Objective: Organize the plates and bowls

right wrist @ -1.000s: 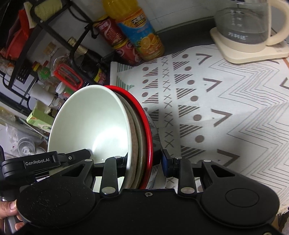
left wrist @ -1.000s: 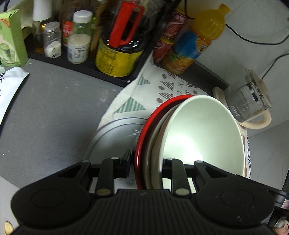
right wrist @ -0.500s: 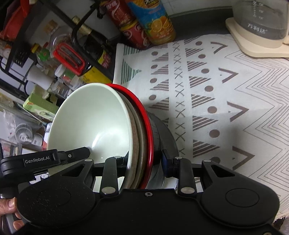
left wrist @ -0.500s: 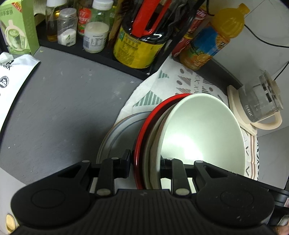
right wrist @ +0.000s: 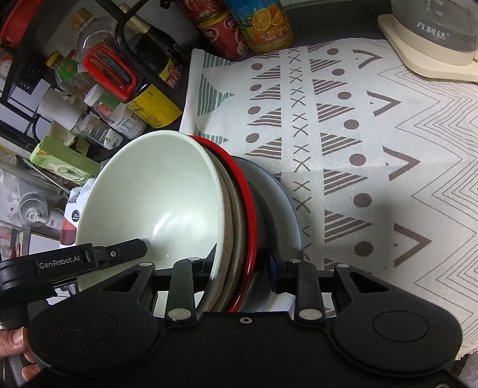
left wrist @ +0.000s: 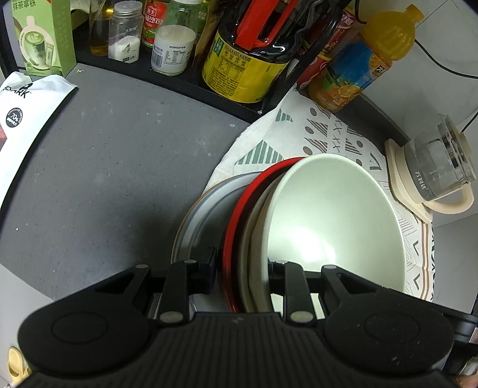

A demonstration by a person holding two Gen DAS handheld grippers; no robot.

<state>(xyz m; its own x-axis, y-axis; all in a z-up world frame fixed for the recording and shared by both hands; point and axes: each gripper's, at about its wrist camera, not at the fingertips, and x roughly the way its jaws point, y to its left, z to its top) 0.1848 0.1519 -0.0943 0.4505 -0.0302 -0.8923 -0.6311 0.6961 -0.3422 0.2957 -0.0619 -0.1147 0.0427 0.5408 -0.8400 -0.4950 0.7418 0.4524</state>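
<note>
progress: nesting looks done; pale green bowl (left wrist: 334, 221) sits in beige dish (left wrist: 254, 238), that in red plate (left wrist: 239, 215), all one stack. Judging from this, what's left is setting it down, prob onto grey plate (left wrist: 203, 209) below, then release.
stack loc: held up off the surface, tilted, above edge of patterned cloth (right wrist: 373, 155) where it meets grey counter (left wrist: 104, 167).
left gripper (left wrist: 242, 268): closed down on stack; one finger inside green bowl, other on red plate's outer side. Narrow gap, full of dish rims.
right gripper (right wrist: 239, 262): same clamp from opposite rim, squeezing bowl + beige + red. Whether grey plate is also in this grip or just lying under, can't tell.
containers: green bowl empty, clean inside, only glare. Grey plate bare where visible.
nearby: glass kettle (right wrist: 433, 27) on cream base at far side of cloth, well apart from stack. Juice bottle (left wrist: 361, 65) + soy sauce jug (left wrist: 251, 65) by the rack, behind.
risk: tilted stack, bowl could slide if either grip eases before it's level.
</note>
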